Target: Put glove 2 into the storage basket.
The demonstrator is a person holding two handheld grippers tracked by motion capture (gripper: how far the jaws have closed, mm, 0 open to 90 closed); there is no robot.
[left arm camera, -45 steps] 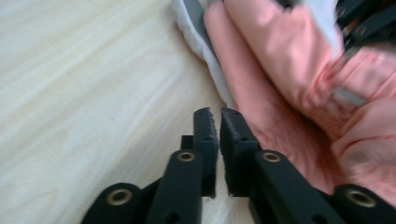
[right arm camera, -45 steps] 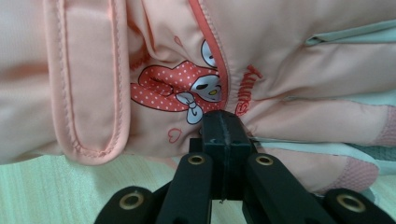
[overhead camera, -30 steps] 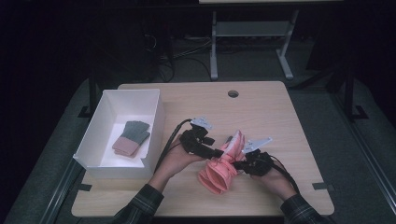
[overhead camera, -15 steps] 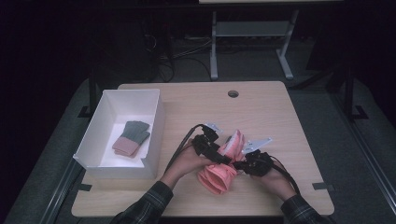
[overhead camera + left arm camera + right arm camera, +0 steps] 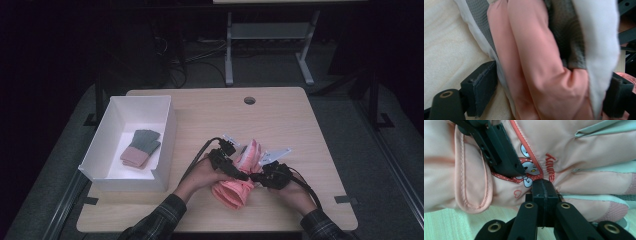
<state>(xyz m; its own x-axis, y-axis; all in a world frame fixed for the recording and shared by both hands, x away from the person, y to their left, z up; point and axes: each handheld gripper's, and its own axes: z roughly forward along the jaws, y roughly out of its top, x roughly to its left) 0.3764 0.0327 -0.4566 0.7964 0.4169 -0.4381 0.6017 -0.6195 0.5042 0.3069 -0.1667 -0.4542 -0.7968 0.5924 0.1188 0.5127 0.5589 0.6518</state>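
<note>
Here, left gripper point(image 5: 239, 174) clamped around pink ski glove point(image 5: 235, 186), right gripper point(image 5: 256, 177) pinched closed on its fabric, wooden table point(image 5: 280, 120).

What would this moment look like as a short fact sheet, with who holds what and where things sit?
work in hand: pink glove handled near the front of the wooden table
left gripper: fingers stand on either side of the glove's bunched fabric
right gripper: fingers pressed together at the glove's printed back, fabric puckered there
white box: at table's left, holds a grey and pink glove
</note>
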